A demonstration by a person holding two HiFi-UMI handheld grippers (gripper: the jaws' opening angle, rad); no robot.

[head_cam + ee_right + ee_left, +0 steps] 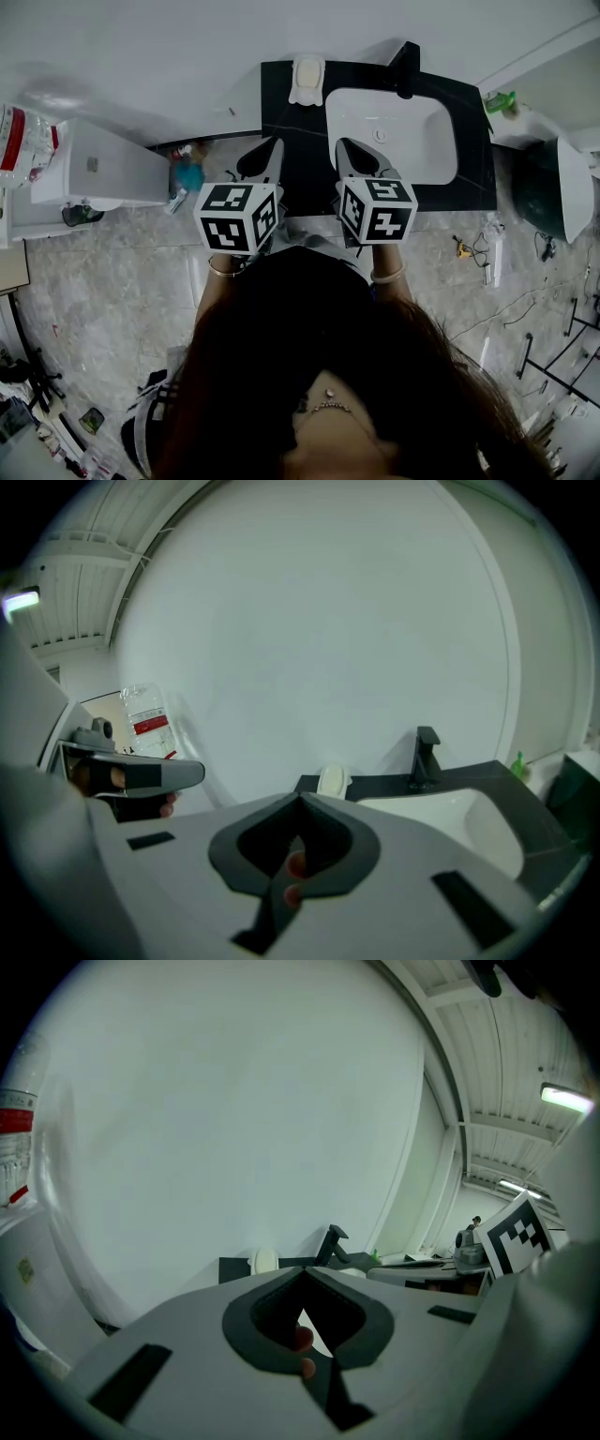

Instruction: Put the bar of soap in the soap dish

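A pale bar of soap [307, 73] lies in a white soap dish [307, 95] at the back left of the black countertop [300, 150], against the wall. It also shows small and far off in the left gripper view as the soap [265, 1260] and in the right gripper view as the soap [330, 780]. My left gripper [273, 146] and right gripper [344, 145] hover side by side over the counter's front edge, well short of the dish. The left gripper [305, 1270] is shut with nothing in it. The right gripper [300, 799] is also shut and holds nothing.
A white sink basin [394, 131] with a black faucet [405, 67] fills the counter's right half. A green bottle [502, 101] stands beyond the counter's right end. A white cabinet [94, 169] and a blue item [187, 175] are at the left; cables [473, 248] lie on the marble floor.
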